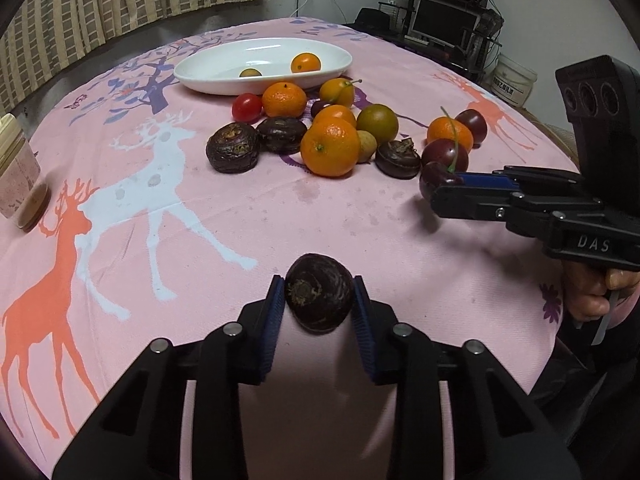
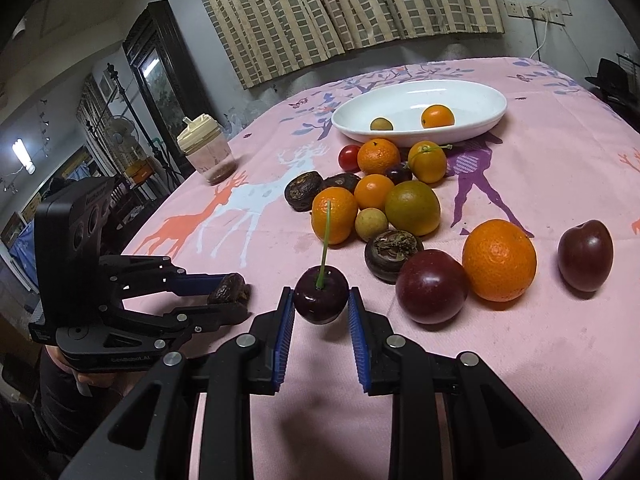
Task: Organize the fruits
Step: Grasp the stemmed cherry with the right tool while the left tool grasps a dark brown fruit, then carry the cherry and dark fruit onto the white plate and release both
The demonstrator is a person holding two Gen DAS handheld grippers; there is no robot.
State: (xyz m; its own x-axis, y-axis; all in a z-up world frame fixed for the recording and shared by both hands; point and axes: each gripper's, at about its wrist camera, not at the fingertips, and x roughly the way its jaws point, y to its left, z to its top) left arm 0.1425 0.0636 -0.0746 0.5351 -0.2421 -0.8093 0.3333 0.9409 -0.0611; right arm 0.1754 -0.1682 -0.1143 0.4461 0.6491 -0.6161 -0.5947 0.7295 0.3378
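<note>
Left tool [image 1: 319,302] is clenching a dark water chestnut [image 1: 319,298] between its pads, just above the bench [image 1: 280,216]. Right tool [image 2: 321,302] is gripping a stemmed cherry [image 2: 321,299] likewise; the white dish [image 2: 420,110] is sitting well beyond both.

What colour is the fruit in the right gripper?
Dark purple-red cherry with a green stem; clearest in the right wrist view.

You're seeing dim, warm indoor light; a lit tube lamp [image 2: 22,156] glows far left in the right wrist view. Fisheye bends edges, corners go black, and the white dish [image 1: 262,65] shows mild glare.
</note>
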